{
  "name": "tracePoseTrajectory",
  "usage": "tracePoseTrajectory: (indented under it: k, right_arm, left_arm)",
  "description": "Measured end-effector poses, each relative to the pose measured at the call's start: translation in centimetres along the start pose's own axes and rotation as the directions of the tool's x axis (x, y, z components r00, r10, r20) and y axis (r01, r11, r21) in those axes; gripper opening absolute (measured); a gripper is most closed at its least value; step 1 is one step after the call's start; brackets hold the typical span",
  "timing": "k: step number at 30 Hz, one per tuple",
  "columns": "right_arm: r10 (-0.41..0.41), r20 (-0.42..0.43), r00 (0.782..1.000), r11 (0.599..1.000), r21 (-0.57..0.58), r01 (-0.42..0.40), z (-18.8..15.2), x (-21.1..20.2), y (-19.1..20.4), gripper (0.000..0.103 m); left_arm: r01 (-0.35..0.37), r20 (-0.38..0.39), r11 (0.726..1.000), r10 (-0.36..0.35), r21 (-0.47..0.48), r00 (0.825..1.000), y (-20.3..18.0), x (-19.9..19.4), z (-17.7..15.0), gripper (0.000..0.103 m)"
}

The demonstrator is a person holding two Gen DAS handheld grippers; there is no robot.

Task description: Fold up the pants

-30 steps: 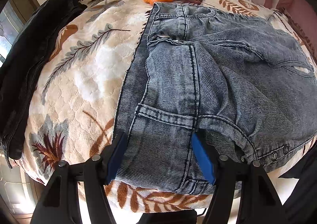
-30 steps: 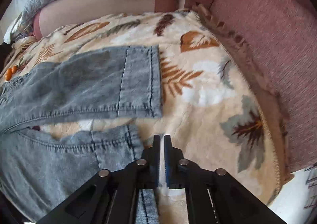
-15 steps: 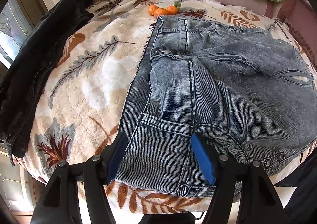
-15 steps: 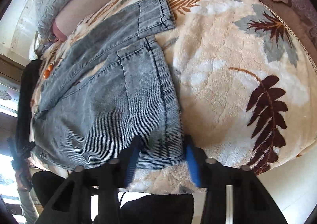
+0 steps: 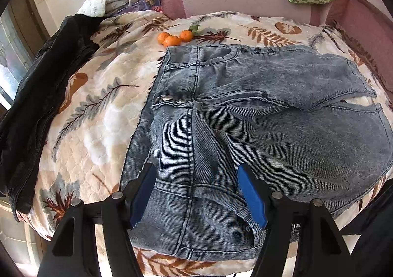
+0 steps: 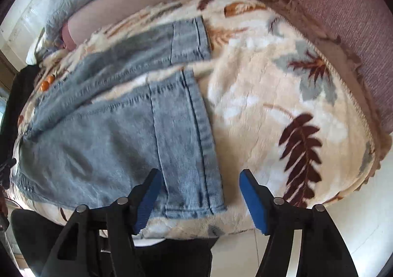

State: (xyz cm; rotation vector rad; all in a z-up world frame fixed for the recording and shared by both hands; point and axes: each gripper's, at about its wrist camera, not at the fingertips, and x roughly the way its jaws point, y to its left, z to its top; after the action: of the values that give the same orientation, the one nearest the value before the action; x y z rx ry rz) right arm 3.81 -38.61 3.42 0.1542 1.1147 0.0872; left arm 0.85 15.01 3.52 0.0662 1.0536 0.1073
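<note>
Barely begun: pants [image 5: 258, 117] spread flat on the blanket [image 5: 98, 115], waistband toward 9 o'clock, legs toward 3, side by side, no fold made yet. Left hand-held gripper [image 5: 197, 193] hovering wide apart over the near waist corner, clamping nothing. Right hand-held gripper [image 6: 199, 198] opening over the near leg hem, cuff between the pads, not pinched.

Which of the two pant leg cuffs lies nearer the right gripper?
The near cuff, between the right gripper's opening jaws but unpinched. The far cuff lies up toward the sofa back, across a strip of blanket.
</note>
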Motion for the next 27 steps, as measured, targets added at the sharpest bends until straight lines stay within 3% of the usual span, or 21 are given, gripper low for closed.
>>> tracePoseTrajectory:
  k: [4,8,9,10,11,12,13,14,16,18,19,20,21,22,24,27]
  right_arm:
    - [0.1,0.029,0.995,0.994,0.041,-0.102,4.4,1.6,0.3,0.074]
    - [0.05,-0.019,0.999,0.998,0.029,-0.05,8.2,6.9,1.4,0.073]
    - [0.043,-0.048,0.998,0.999,0.017,-0.042,8.8,8.2,1.7,0.069]
    - [0.044,-0.098,0.994,0.999,-0.006,-0.045,9.0,9.7,2.0,0.05]
    - [0.018,-0.133,0.991,0.999,-0.04,-0.024,8.8,10.7,2.3,0.04]
    - [-0.013,-0.122,0.992,0.996,-0.086,0.003,8.7,10.7,2.9,0.039]
    - [-0.032,-0.11,0.993,0.992,-0.127,0.018,8.7,10.1,3.6,0.026]
    - [-0.034,-0.079,0.996,0.988,-0.153,0.022,8.7,9.1,4.1,0.021]
    - [-0.118,0.029,0.993,0.968,-0.218,0.122,8.5,7.2,4.9,0.021]
    - [-0.124,-0.06,0.99,0.97,-0.217,0.109,8.0,9.2,4.6,0.021]
    - [-0.137,-0.095,0.986,0.966,-0.232,0.112,7.6,10.5,4.5,0.025]
    - [-0.143,-0.058,0.988,0.961,-0.245,0.125,7.5,10.3,4.6,0.025]
    - [-0.142,-0.053,0.988,0.961,-0.247,0.125,7.8,9.8,4.6,0.033]
    - [-0.099,-0.05,0.994,0.973,-0.214,0.086,8.3,9.1,4.2,0.052]
    - [0.002,0.026,1.0,0.996,-0.092,0.001,9.7,7.2,2.6,0.078]
    - [0.011,0.099,0.995,1.0,-0.027,-0.008,13.0,6.6,1.6,0.078]
  left_arm:
    - [-0.006,-0.053,1.0,0.008,0.029,0.999,-1.4,2.1,0.0,0.07]
    - [-0.008,-0.057,1.0,0.009,0.024,0.998,-1.5,2.2,0.0,0.07]
    - [-0.007,-0.055,1.0,0.008,0.026,0.998,-1.4,2.1,0.2,0.07]
    - [-0.008,-0.054,1.0,0.01,0.027,0.998,-1.4,2.1,0.3,0.07]
    - [-0.012,-0.053,1.0,0.013,0.028,0.999,-1.3,2.0,0.4,0.07]
    - [-0.016,-0.048,0.999,0.017,0.028,0.999,-1.1,2.0,0.6,0.07]
    - [-0.019,-0.041,1.0,0.02,0.025,0.999,-0.9,1.8,0.8,0.07]
    - [-0.022,-0.031,1.0,0.022,0.02,0.999,-0.8,1.7,1.0,0.07]
    - [-0.025,-0.003,1.0,0.025,0.005,1.0,-0.4,1.5,1.7,0.07]
    - [-0.026,0.021,0.999,0.026,-0.021,0.999,0.2,1.5,2.9,0.07]
    - [-0.022,0.031,0.999,0.023,-0.041,0.999,0.6,1.5,3.7,0.07]
    - [-0.014,0.04,0.998,0.016,-0.068,0.999,1.1,1.6,4.5,0.07]
    - [0.0,0.046,0.995,0.004,-0.102,0.999,1.8,1.8,5.4,0.07]
    - [0.025,0.047,0.99,-0.019,-0.139,0.999,2.6,2.1,6.3,0.07]
    - [0.09,0.033,0.972,-0.085,-0.217,0.996,4.4,3.3,8.3,0.07]
    - [0.146,0.026,0.945,-0.145,-0.291,0.989,6.5,5.7,11.7,0.07]
